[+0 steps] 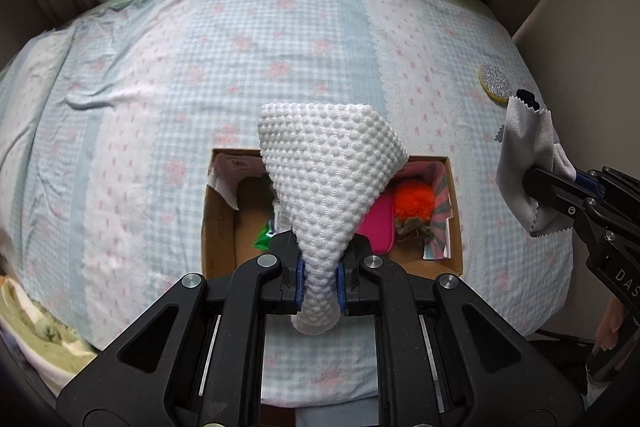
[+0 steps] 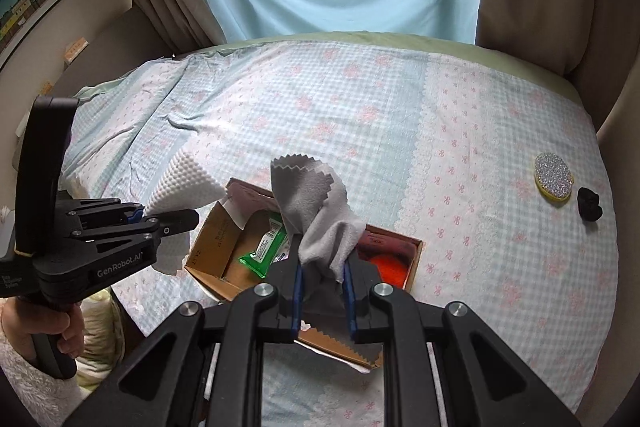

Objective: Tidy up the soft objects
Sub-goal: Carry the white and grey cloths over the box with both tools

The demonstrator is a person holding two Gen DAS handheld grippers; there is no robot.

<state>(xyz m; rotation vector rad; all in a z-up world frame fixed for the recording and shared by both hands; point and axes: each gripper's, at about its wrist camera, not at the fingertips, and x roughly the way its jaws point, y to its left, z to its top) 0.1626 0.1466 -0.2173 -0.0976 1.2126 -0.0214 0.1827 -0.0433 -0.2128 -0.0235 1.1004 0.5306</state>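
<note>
- Above the cardboard box on the bed, the left gripper pinches a white bobbled cloth; the right gripper clamps a grey cloth.
- Carrying step, I'd say; next, lower each past the box rim and let go.
- Box is partly full; the bed around it lies open.
- A glitter pad and a black lump remain out.

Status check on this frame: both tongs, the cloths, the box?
Left tongs shut on white cloth. Right tongs shut on grey cloth. Both above open box. Nothing blocking.
</note>
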